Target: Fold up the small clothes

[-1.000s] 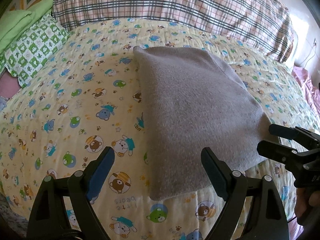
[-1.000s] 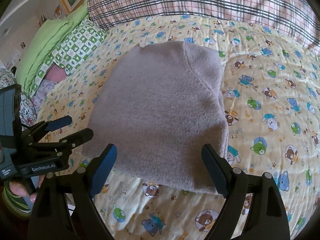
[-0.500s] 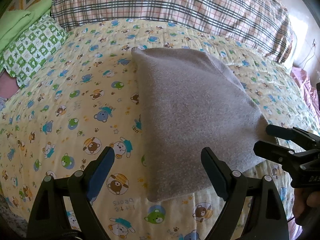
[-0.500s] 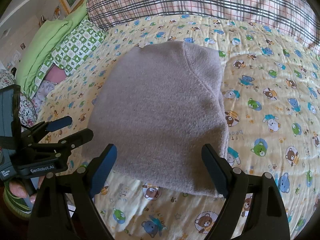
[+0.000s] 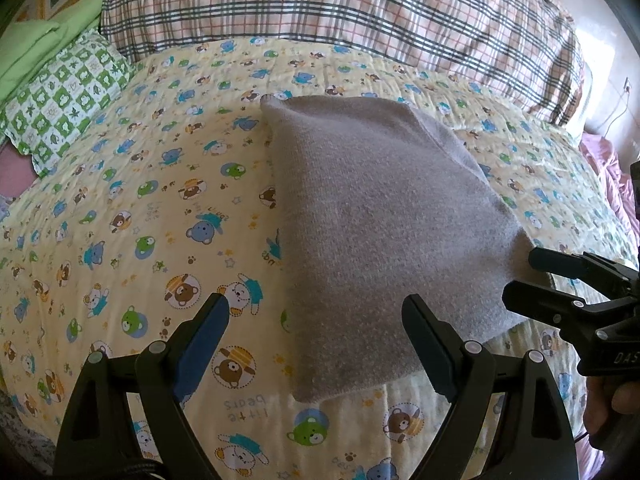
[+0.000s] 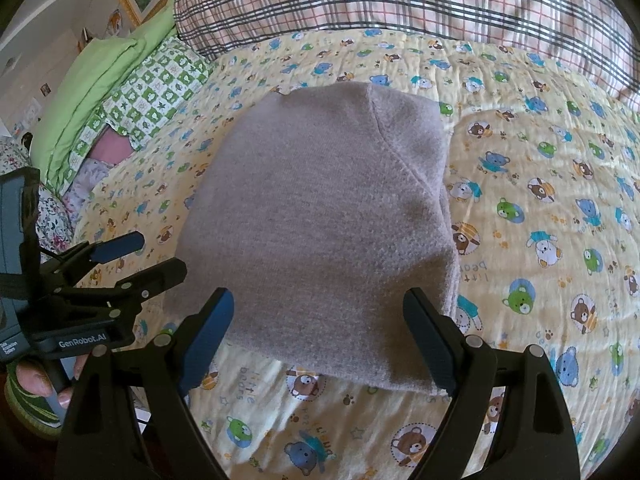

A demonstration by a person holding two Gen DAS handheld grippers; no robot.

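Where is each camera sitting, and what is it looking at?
Left wrist view: sits on the left tongs, looking down over the bear blanket at the grey cloth; the right tongs and some fingers show at the right edge.
Right wrist view: sits on the right tongs, facing the same cloth; the left tongs and a hand show at the left.
Both share the cloth, blanket and plaid pillow; both tongs are open and empty.

Open bed cover (image 5: 132, 216) is seen left and right of the folded grey garment (image 6: 320, 220). Passage beyond is blocked by the plaid pillow (image 5: 340, 12), and the far left corner by the green checked pillow (image 6: 160, 92).
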